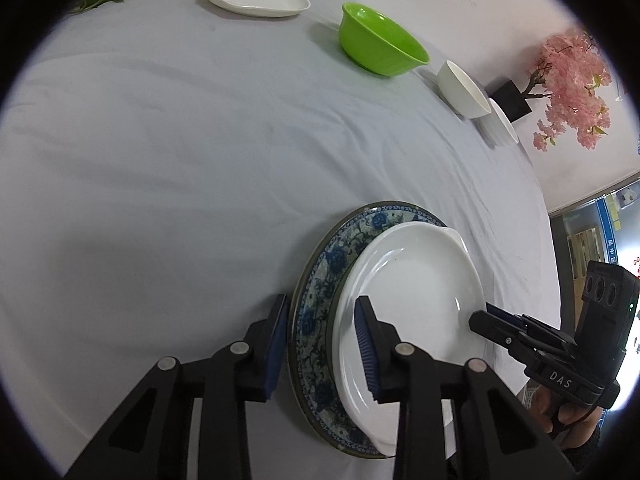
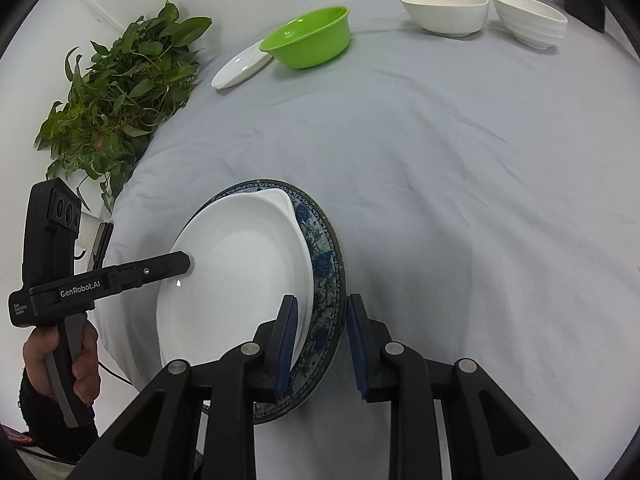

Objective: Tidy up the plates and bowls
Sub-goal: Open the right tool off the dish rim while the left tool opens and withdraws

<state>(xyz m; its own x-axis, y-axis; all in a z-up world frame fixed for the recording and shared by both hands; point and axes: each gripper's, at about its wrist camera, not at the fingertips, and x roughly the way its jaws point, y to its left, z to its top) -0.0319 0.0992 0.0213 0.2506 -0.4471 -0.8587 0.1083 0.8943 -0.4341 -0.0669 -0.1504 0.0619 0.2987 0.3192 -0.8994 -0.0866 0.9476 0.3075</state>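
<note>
Where walls meet, grey tablecloth [image 1: 200, 140].

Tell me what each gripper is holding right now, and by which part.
Nothing is clamped yet. The left gripper and right gripper straddle opposite rims of the white plate stacked on the blue patterned plate, with gaps beside the pads.

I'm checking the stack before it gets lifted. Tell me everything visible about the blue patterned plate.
The blue patterned plate is round, looks like glazed ceramic, with a blue floral band and dark rim. It lies flat on the grey tablecloth, carrying a white dish set off-centre. Left gripper and right gripper straddle opposite edges; no pad clearly presses it.
</note>
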